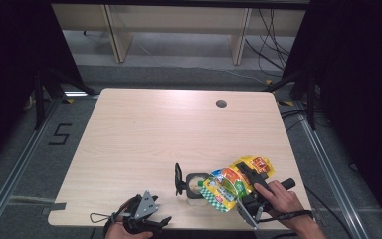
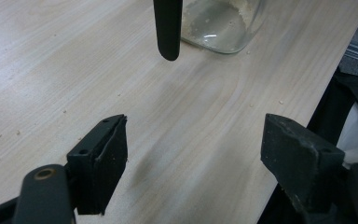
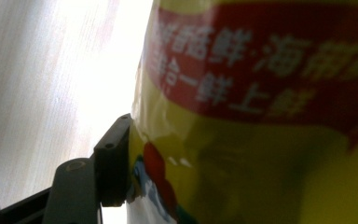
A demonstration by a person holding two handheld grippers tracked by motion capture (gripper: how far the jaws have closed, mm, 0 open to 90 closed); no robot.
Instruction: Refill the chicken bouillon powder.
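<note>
In the right gripper view we see one jaw, pressed to the snack bag's left side; the other jaw is hidden behind the bag. The bag runs off the top, right and bottom edges, its print too blurred to read. In the left gripper view, the glass jar ahead of the jaws is cut off by the top edge, as is the black lid beside it. In the high view, the left gripper is clipped by the bottom edge.

Table brightly lit amid dark surroundings; close-up yellow bag blurred, window-like glare beside it.
</note>
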